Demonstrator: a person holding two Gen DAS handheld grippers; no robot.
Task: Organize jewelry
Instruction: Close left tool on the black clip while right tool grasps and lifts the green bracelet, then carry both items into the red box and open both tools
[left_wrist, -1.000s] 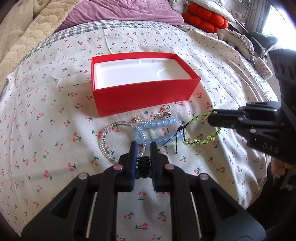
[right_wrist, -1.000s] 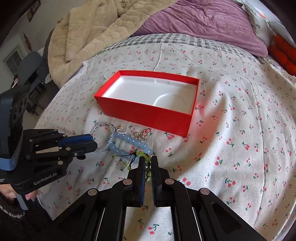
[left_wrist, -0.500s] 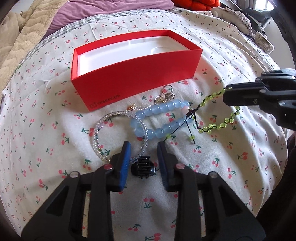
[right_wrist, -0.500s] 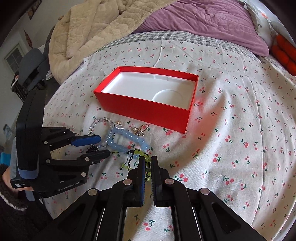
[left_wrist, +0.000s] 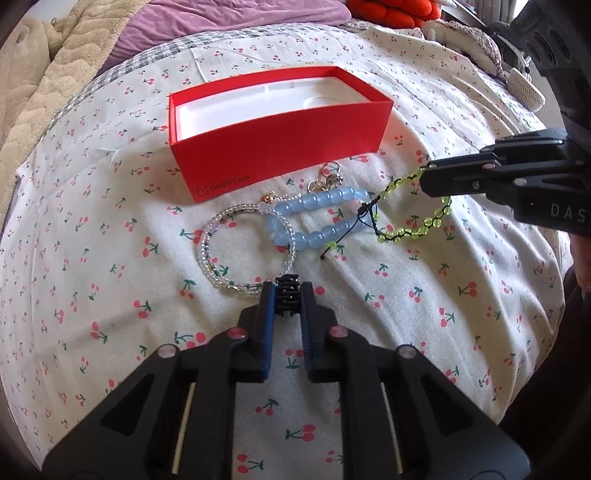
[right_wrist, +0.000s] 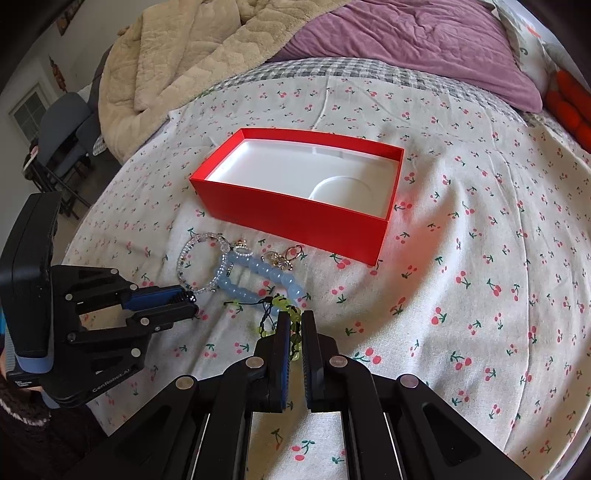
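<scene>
My left gripper (left_wrist: 288, 287) has its jaws closing, and the blue pads press a small black claw clip (left_wrist: 287, 301) low over the cherry-print bedspread. The right gripper (right_wrist: 294, 318) is shut on a green bead bracelet (left_wrist: 417, 229), whose loop and black cord trail onto the sheet. A blue bead bracelet (left_wrist: 317, 197), a clear bead bracelet (left_wrist: 210, 247) and small metal rings (left_wrist: 330, 177) lie in front of the open red box (left_wrist: 280, 147), whose white inside holds nothing. From the right wrist, the left gripper (right_wrist: 190, 301) sits at the left beside the clear bracelet (right_wrist: 184, 254).
A beige blanket (right_wrist: 192, 55) and a purple pillow (right_wrist: 406, 37) lie at the head of the bed, and an orange cushion (left_wrist: 388, 11) lies at the far right. A dark chair (right_wrist: 62, 136) stands beyond the bed's left edge.
The left jaws spread around the black clip as it lay on the sheet, then came together on it again. The left camera drew nearer to the jewelry. The right gripper kept still.
</scene>
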